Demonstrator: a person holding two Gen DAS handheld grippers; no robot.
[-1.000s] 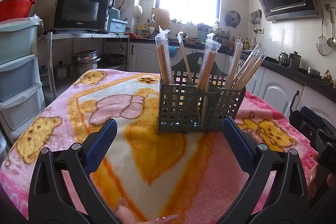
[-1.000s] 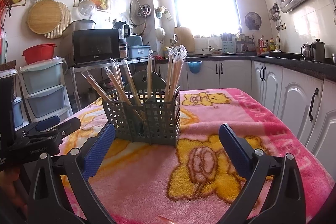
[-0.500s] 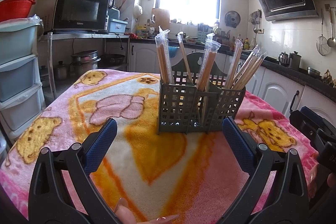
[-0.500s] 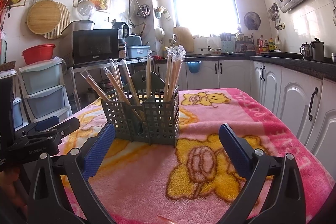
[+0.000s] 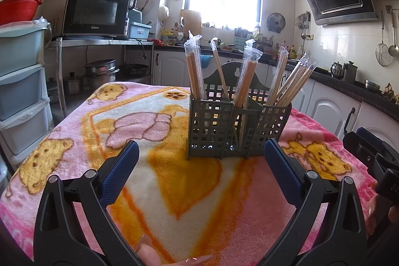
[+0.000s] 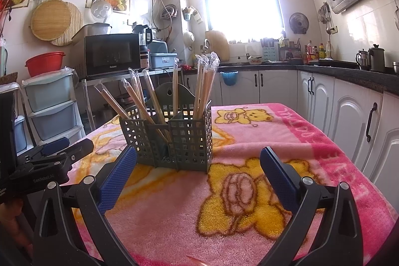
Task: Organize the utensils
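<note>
Both grippers gape, holding nothing: left gripper [image 5: 199, 166], right gripper [image 6: 198, 166]. Grey utensil caddy [image 5: 237, 129] stands dead ahead of both on the pink blanket [image 6: 249, 191]. Wrapped chopsticks [image 5: 245, 81] stand near-upright in compartments, none loose. Neither gripper looks clearly nearer.

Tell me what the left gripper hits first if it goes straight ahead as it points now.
Most likely the grey utensil holder standing ahead between the open fingers of the left gripper; only blanket lies before it.

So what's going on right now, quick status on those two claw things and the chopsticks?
Left gripper open, empty. Right gripper open, empty. Wrapped chopsticks standing in the grey holder on the blanket. Nothing between grippers and holder.
</note>
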